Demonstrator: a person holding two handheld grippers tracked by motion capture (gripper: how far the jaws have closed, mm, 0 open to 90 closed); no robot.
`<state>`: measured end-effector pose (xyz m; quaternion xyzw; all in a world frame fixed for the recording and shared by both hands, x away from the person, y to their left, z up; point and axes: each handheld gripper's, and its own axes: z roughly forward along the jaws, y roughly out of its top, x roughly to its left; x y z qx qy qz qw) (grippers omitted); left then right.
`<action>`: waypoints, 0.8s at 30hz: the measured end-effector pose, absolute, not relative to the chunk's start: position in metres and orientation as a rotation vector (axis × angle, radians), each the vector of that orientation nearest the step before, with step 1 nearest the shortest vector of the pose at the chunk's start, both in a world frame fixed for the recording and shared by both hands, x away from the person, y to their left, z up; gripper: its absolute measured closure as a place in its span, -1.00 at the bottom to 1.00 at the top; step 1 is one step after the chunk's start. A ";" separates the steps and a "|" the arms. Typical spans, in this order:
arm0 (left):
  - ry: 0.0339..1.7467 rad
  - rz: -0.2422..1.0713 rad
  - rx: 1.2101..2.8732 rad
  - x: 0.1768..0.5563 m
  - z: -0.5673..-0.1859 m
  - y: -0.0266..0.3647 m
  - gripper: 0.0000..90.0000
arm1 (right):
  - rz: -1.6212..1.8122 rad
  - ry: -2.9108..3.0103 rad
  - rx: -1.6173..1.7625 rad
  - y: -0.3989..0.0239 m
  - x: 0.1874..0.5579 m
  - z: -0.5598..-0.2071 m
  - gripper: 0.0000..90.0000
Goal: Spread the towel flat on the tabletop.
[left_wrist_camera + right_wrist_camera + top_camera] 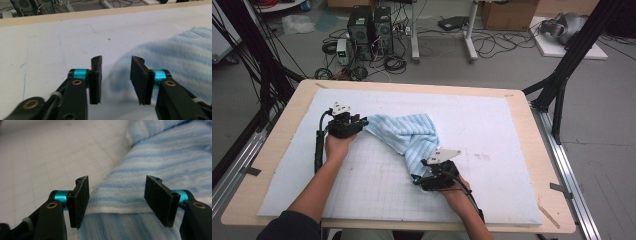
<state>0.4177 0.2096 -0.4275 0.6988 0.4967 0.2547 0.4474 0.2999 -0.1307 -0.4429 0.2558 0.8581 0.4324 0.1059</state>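
Evidently towel [409,135] was left bunched mid-mat [512,130], unfolded; left gripper [116,80] was seen released beside its edge, right gripper [117,202] parted astride white-edged hem, nothing grasped

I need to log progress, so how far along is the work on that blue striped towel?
Early. The towel lies bunched and twisted on the white mat, no neat fold yet. Both jaws stand open: the left gripper at one end, the right gripper over a hemmed edge. Gripping, spreading and folding remain.
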 end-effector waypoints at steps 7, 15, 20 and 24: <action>1.206 0.625 1.709 0.404 -0.424 0.218 0.14 | 1.208 2.553 0.771 -0.124 0.303 -0.445 0.84; 1.102 0.604 1.739 0.391 -0.414 0.213 0.21 | 1.506 2.325 0.976 -0.161 0.320 -0.418 0.85; 1.039 0.586 1.783 0.386 -0.412 0.200 0.23 | 1.407 2.225 1.086 -0.179 0.341 -0.410 0.85; 0.986 0.534 1.815 0.384 -0.414 0.189 0.24 | 1.334 2.188 1.169 -0.189 0.360 -0.414 0.85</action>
